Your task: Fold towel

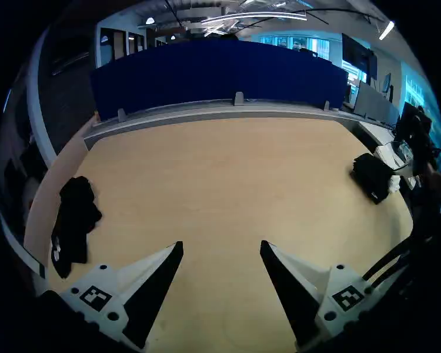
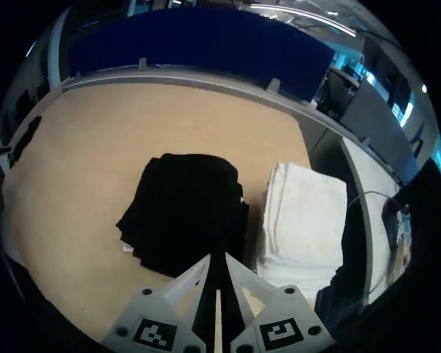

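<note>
A crumpled black towel lies at the left edge of the wooden table; in the right gripper view the same black towel is a small dark shape far left. My left gripper hovers open over bare wood, nothing between its fingers. My right gripper is shut, its tips at the near edge of a stack of folded black towels. Whether it pinches any cloth is hidden. A stack of folded white towels sits right beside the black stack. The black stack also appears at the table's right end.
A blue partition with a grey rail runs along the table's far edge. Beyond the right end are another desk, cables and dark office equipment. The table's rounded right edge lies just past the white stack.
</note>
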